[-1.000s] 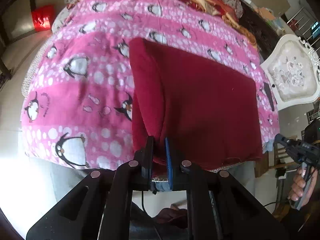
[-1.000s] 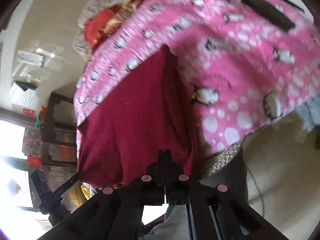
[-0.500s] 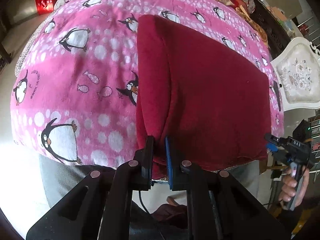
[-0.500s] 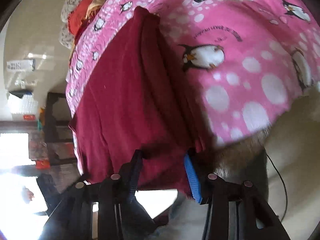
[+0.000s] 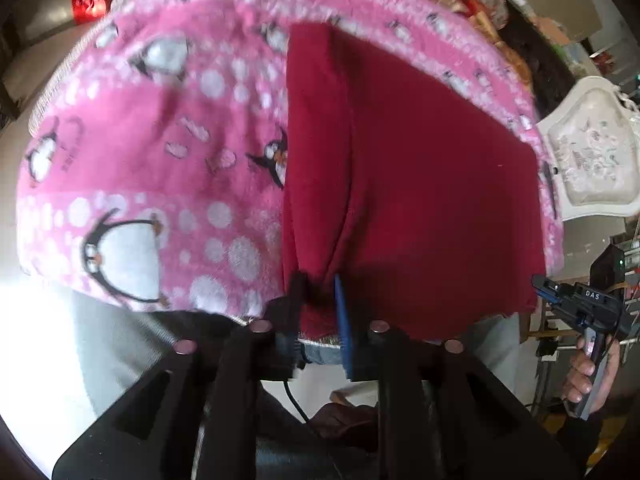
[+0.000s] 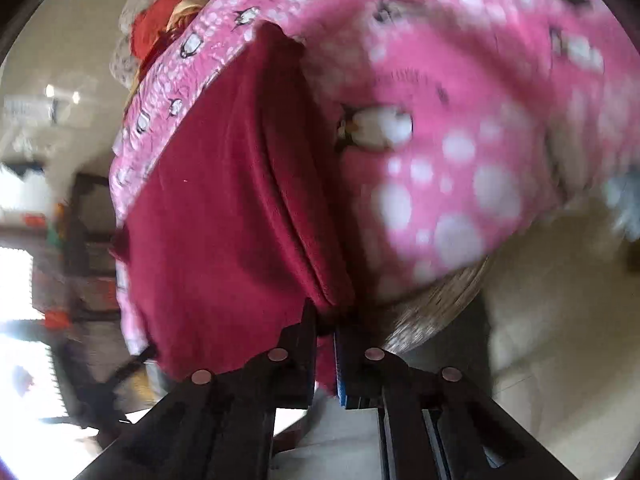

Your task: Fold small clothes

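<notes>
A dark red garment [image 5: 420,184] lies flat on a pink penguin blanket [image 5: 160,152], its near edge hanging over the blanket's front edge. My left gripper [image 5: 318,280] is shut on the garment's near left corner, cloth pinched between its fingers. In the right wrist view the garment [image 6: 224,208] fills the centre-left. My right gripper [image 6: 326,322] is shut on the garment's near right corner, where a fold ridge runs down to the jaws. The right gripper also shows in the left wrist view [image 5: 576,308], held in a hand at the far right.
A white ornate chair [image 5: 592,152] stands to the right of the blanket. Red and gold bedding [image 6: 160,28] is piled at the far end. A red object [image 5: 90,0] sits on the floor at the far left. The pale floor [image 6: 560,340] lies below the blanket edge.
My right gripper was shut beside the cloth, opened around the garment's corner, and has now closed on it. My left gripper kept its hold; its view shifted slightly.
</notes>
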